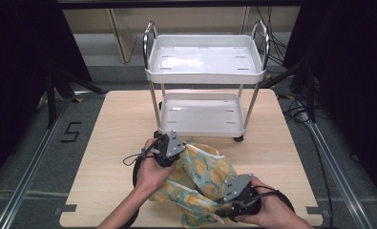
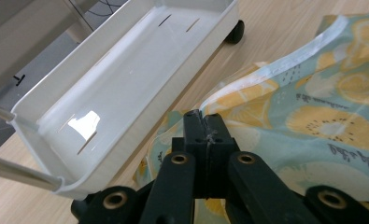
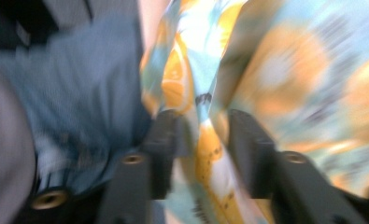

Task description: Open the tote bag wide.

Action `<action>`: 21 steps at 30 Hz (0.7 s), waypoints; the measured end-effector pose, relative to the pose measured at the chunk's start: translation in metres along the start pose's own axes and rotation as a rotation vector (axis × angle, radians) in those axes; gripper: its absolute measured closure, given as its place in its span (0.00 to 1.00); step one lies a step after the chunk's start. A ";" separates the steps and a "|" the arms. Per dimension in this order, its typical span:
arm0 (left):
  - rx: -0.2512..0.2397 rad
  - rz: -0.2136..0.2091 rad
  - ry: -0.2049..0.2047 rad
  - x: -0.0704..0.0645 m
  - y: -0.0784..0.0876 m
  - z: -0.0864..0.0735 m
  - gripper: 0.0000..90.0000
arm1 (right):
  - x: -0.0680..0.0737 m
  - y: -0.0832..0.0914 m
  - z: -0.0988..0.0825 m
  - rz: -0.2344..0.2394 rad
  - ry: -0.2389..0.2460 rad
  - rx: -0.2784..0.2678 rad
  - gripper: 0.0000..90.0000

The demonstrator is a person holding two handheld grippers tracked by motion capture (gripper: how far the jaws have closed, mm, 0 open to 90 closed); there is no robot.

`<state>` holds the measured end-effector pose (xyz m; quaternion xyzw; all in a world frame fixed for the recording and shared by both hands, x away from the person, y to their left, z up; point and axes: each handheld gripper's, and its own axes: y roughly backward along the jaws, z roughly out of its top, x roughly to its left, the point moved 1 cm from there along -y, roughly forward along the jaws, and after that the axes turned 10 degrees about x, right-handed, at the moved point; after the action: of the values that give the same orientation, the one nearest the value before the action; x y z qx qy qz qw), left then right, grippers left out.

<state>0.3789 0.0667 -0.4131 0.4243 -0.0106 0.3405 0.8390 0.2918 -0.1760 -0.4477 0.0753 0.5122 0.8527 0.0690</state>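
On the pale wooden desk [image 1: 114, 143], we pinch the lemon-print teal cloth [image 1: 210, 174] with the left gripper [image 2: 204, 122], its jaws pressed together, to spread it; the right gripper [image 3: 203, 135] has jaws parted around a fold.

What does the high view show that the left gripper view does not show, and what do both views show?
High view alone: the white two-shelf cart's upper tray, both hands and the right gripper at the cloth's near edge. Left gripper view alone: the left gripper with its black jaws shut on the edge of the lemon-print light-blue cloth. Both share: the cloth, the cart's lower tray and the light wooden table.
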 end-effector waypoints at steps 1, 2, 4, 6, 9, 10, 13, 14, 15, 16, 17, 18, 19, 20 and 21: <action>0.000 0.000 0.000 0.000 0.000 0.000 1.00 | 0.000 0.000 0.000 0.000 0.000 0.000 0.63; -0.012 0.000 -0.009 -0.003 0.000 0.002 1.00 | -0.004 0.013 0.006 -0.028 -0.018 -0.087 0.56; -0.018 -0.006 -0.017 -0.006 -0.001 0.004 1.00 | -0.007 0.022 0.011 -0.058 -0.052 -0.145 0.50; -0.025 -0.005 -0.025 -0.008 -0.001 0.005 1.00 | -0.013 0.027 0.016 -0.090 -0.069 -0.209 0.46; -0.038 -0.002 -0.032 -0.011 -0.001 0.008 1.00 | -0.020 0.027 0.021 -0.097 -0.097 -0.251 0.44; -0.039 -0.006 -0.035 -0.012 -0.001 0.009 1.00 | -0.023 0.026 0.023 -0.089 -0.109 -0.277 0.44; -0.049 -0.007 -0.049 -0.014 -0.002 0.011 1.00 | -0.026 0.025 0.026 -0.099 -0.155 -0.300 0.43; -0.049 -0.018 -0.039 -0.016 -0.002 0.011 1.00 | -0.026 0.024 0.027 -0.106 -0.169 -0.310 0.43; -0.055 -0.014 -0.039 -0.018 -0.002 0.012 1.00 | -0.028 0.025 0.028 -0.110 -0.189 -0.306 0.43; -0.057 -0.022 -0.047 -0.019 -0.002 0.013 1.00 | -0.030 0.023 0.031 -0.149 -0.214 -0.306 0.44; -0.065 -0.020 -0.058 -0.021 -0.002 0.014 1.00 | -0.030 0.022 0.031 -0.161 -0.219 -0.293 0.44; -0.068 -0.021 -0.060 -0.022 -0.002 0.015 1.00 | -0.032 0.020 0.032 -0.183 -0.211 -0.289 0.44; -0.068 -0.021 -0.060 -0.022 -0.002 0.015 1.00 | -0.032 0.020 0.032 -0.183 -0.211 -0.289 0.44; -0.076 -0.024 -0.069 -0.024 0.000 0.017 1.00 | -0.035 0.015 0.034 -0.200 -0.223 -0.266 0.43; -0.082 -0.024 -0.063 -0.025 0.000 0.017 1.00 | -0.035 0.012 0.035 -0.199 -0.241 -0.267 0.43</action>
<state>0.3638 0.0404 -0.4100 0.4000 -0.0459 0.3162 0.8590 0.3325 -0.1581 -0.4224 0.1161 0.3877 0.8869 0.2229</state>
